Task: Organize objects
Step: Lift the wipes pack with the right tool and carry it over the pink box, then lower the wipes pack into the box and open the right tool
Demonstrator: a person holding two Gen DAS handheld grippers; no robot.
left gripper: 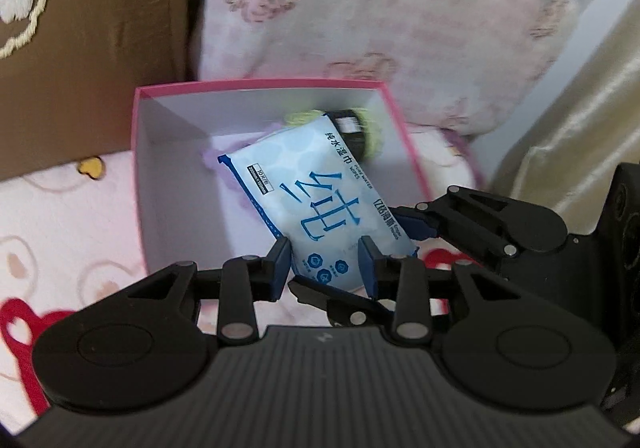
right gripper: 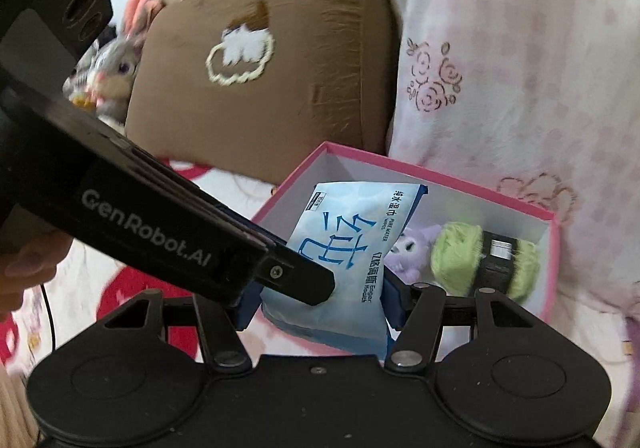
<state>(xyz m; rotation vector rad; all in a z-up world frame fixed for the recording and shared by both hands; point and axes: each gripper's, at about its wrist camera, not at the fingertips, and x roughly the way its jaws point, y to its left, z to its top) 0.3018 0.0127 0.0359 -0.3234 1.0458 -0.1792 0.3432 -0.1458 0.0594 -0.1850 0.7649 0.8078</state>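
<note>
A pale blue pack of wet wipes [left gripper: 316,199] [right gripper: 344,248] leans over the near rim of a pink box [left gripper: 138,167] [right gripper: 552,248] on the bed. My right gripper [right gripper: 316,300] is shut on the pack's near end. My left gripper [left gripper: 324,264] has its jaws apart around the pack's lower end, close to its sides. In the box lie a green yarn ball with a black band [right gripper: 480,260] [left gripper: 360,127] and a small purple plush toy [right gripper: 412,252].
A brown cushion [right gripper: 280,67] and a pink floral pillow [right gripper: 500,67] stand behind the box. A grey plush rabbit [right gripper: 116,75] sits far left. The bedsheet [left gripper: 60,228] is pink with red prints. A beige headboard [left gripper: 580,107] is at the right.
</note>
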